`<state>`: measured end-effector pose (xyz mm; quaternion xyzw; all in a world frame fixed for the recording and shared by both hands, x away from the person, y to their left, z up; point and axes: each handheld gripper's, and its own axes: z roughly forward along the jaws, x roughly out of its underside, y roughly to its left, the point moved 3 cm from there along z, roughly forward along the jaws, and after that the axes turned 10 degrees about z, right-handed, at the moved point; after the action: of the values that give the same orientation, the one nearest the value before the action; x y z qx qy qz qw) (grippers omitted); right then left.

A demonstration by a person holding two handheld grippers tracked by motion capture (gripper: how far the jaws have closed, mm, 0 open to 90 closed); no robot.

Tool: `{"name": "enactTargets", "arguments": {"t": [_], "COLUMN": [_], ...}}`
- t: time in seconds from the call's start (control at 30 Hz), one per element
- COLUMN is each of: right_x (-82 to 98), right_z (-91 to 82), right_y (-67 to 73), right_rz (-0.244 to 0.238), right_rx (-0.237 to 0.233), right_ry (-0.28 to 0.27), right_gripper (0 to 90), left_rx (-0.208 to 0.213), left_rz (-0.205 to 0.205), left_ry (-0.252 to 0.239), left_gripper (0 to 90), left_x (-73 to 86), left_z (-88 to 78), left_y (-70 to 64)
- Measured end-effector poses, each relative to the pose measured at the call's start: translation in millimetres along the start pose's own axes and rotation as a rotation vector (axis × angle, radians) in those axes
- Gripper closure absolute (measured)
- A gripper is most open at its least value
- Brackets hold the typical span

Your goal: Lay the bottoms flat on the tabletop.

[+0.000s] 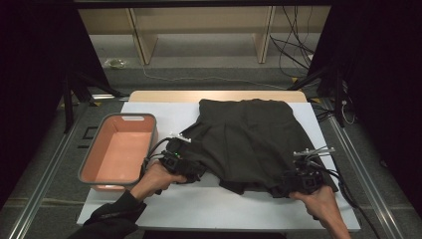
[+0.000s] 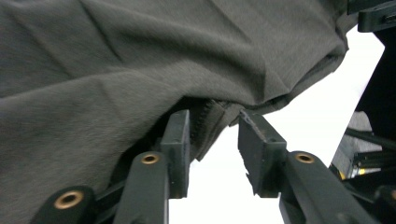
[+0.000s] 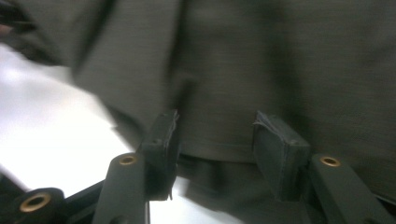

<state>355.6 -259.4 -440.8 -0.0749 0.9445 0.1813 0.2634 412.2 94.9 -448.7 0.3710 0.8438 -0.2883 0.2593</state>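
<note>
A dark grey-green garment [image 1: 249, 139] lies spread on the white table cover [image 1: 224, 206], with pleats running toward its near hem. My left gripper [image 1: 198, 172] sits at the garment's left near edge. In the left gripper view its jaws [image 2: 214, 128] stand apart; the folded hem [image 2: 210, 116] hangs between them and brushes the left pad [image 2: 180, 140]. My right gripper [image 1: 284, 188] is at the garment's near right corner. In the right gripper view, which is blurred, its jaws [image 3: 217, 137] stand apart with the hem [image 3: 215, 154] lying between them, unpressed.
A salmon-coloured bin [image 1: 117, 154] with a grey rim stands at the left of the table, close to my left hand. Metal rails [image 1: 45, 184] run along both sides. Wooden shelving [image 1: 199, 30] and loose cables [image 1: 293, 50] lie beyond the far edge.
</note>
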Motion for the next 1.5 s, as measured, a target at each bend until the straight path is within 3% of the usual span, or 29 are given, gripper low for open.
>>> {"name": "enactTargets", "arguments": {"t": [0.07, 0.2, 0.3, 0.5, 0.57, 0.67, 0.73, 0.8, 0.97, 1.17, 1.37, 1.5], "right_x": [0.9, 4.0, 8.0, 18.2, 19.9, 18.9, 17.3, 15.0, 4.5, -16.2, -21.2, -32.8], "right_z": [0.1, 1.2, 3.1, 18.4, 25.0, 28.9, 26.9, 22.1, 11.6, -0.4, 7.4, 4.1], "right_y": [-8.4, -20.3, -22.6, -28.7, -30.1, -32.1, -34.1, -36.2, -48.1, -73.1, -92.5, -103.7], "right_rz": [0.009, 0.063, 0.068, 0.076, 0.077, 0.055, 0.043, 0.033, 0.041, 0.090, 0.112, 0.129], "right_rx": [0.051, 0.061, 0.089, 0.139, 0.137, 0.173, 0.189, 0.189, 0.229, 0.292, 0.334, 0.375], "right_ry": [-0.004, 0.008, 0.021, 0.104, 0.132, 0.146, 0.132, 0.114, 0.061, -0.041, -0.039, -0.082], "right_gripper": [50.4, 49.6, 48.7, 47.0, 58.2, 79.4, 87.9, 89.3, 89.9, 89.9, 89.8, 89.8], "left_rx": [-0.009, -0.022, -0.040, -0.052, -0.059, -0.061, -0.062, -0.063, -0.067, -0.070, -0.076, -0.078], "left_rz": [-0.019, -0.029, -0.034, -0.033, -0.035, -0.023, -0.024, -0.025, -0.027, -0.031, -0.035, -0.035], "left_ry": [-0.011, -0.029, -0.034, -0.036, -0.036, -0.016, -0.017, -0.017, -0.016, -0.019, -0.027, -0.031], "left_gripper": [60.9, 56.9, 52.1, 43.3, 40.5, 37.3, 37.0, 36.8, 36.3, 35.4, 34.4, 34.2], "left_x": [1.4, 2.5, 4.1, 7.2, 7.7, 9.0, 9.2, 9.1, 8.9, 8.5, 7.3, 7.0], "left_z": [-1.8, -6.3, -6.0, -1.5, 1.1, 3.8, 4.8, 4.8, 4.9, 4.8, 3.0, 1.9], "left_y": [3.5, 7.2, 8.2, 7.8, 7.0, 6.4, 6.1, 6.2, 6.5, 6.9, 8.3, 9.0]}}
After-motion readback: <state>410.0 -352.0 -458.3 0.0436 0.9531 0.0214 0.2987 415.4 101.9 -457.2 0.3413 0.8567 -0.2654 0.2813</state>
